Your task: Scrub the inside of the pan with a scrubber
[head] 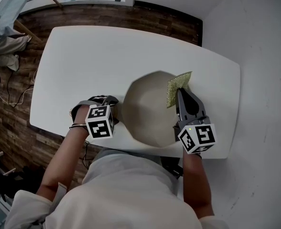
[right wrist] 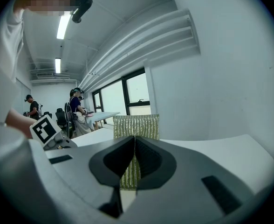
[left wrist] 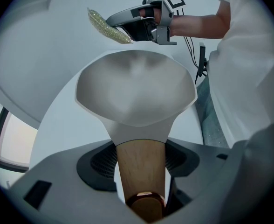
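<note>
A pale grey pan with angular sides rests on the white table. Its wooden handle runs between the jaws of my left gripper, which is shut on it at the pan's left. My right gripper is shut on a yellow-green mesh scrubber, held over the pan's far right rim. In the left gripper view the scrubber hangs in the air beyond the pan's far edge, apart from the pan's inside. In the right gripper view the scrubber stands upright, pinched between the jaws.
The pan sits near the table's front edge, close to the person's body. A white wall lies to the right and wood flooring with cables to the left. People stand by other tables far off in the room.
</note>
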The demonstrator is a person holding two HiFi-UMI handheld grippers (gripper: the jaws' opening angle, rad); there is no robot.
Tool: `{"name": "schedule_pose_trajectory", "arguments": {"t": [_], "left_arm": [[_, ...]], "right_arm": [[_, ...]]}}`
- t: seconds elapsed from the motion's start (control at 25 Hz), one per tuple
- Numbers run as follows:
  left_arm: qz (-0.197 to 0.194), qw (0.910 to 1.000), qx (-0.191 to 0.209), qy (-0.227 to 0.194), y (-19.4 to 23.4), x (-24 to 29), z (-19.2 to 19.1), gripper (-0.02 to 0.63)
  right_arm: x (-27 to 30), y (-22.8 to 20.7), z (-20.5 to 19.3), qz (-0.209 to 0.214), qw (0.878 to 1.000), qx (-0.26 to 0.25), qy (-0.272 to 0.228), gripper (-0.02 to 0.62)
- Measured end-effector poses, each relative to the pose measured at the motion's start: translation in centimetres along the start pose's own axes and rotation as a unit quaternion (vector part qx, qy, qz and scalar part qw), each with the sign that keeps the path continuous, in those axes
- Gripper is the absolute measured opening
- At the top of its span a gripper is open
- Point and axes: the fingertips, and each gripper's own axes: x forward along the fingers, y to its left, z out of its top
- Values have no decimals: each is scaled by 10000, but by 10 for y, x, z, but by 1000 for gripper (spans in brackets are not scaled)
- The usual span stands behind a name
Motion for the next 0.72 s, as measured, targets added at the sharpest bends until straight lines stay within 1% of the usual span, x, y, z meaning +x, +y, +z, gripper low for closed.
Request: {"name": "schedule_pose_trajectory", "arguments": {"t": [0.2, 0.44, 0.72], "left_arm": [[26, 10000, -5, -1, 1, 0, 1, 288], [37, 10000, -10, 18, -1, 1, 2, 288], [63, 10000, -6, 25, 1, 2, 5, 287]], "right_arm": [[19, -6, -19, 4, 9999, 10, 170, 23], [35, -17, -44, -62, 9990, 233, 372, 23], [55, -22, -67, -64, 9978, 161, 638, 23]]}}
